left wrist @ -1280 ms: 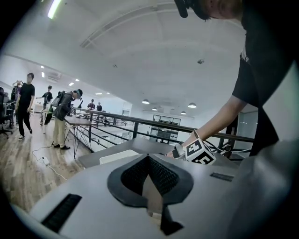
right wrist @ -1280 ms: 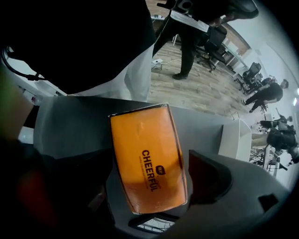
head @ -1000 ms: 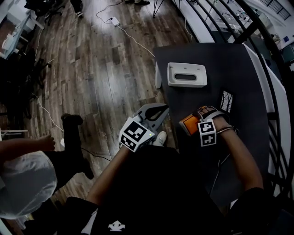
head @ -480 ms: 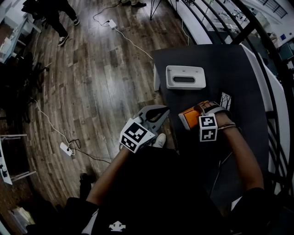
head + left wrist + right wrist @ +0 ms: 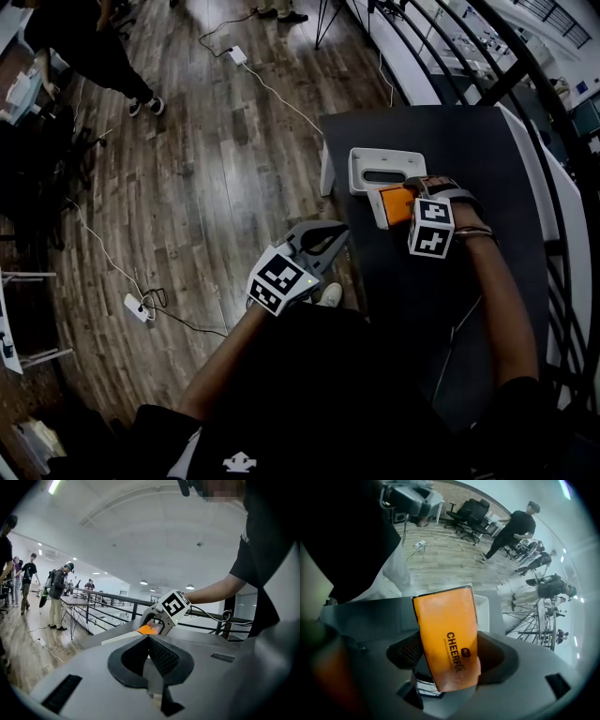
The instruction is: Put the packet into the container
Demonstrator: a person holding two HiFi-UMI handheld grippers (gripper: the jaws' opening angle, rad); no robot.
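An orange packet (image 5: 395, 205) (image 5: 447, 634) is clamped between the jaws of my right gripper (image 5: 401, 200) (image 5: 450, 654), which have just been closing on it. That gripper points steeply down and holds the packet at the near edge of the white container (image 5: 357, 172) (image 5: 483, 609) on the dark table (image 5: 459, 127). The container's inside is mostly hidden in the right gripper view. My left gripper (image 5: 330, 234) (image 5: 149, 652) is shut and holds nothing, off the table's left edge above the floor. In the left gripper view the right gripper (image 5: 161, 620) and packet (image 5: 148, 629) show ahead.
A wooden floor (image 5: 206, 141) lies left of the table, with cables and a power strip (image 5: 137, 307). A person (image 5: 89, 52) stands at the upper left. A black railing (image 5: 525, 66) runs along the table's right side. A shoe (image 5: 328, 295) shows below the left gripper.
My right gripper has carried the orange packet up and away from me, from the table's middle to the container's near edge. The left gripper has stayed put.
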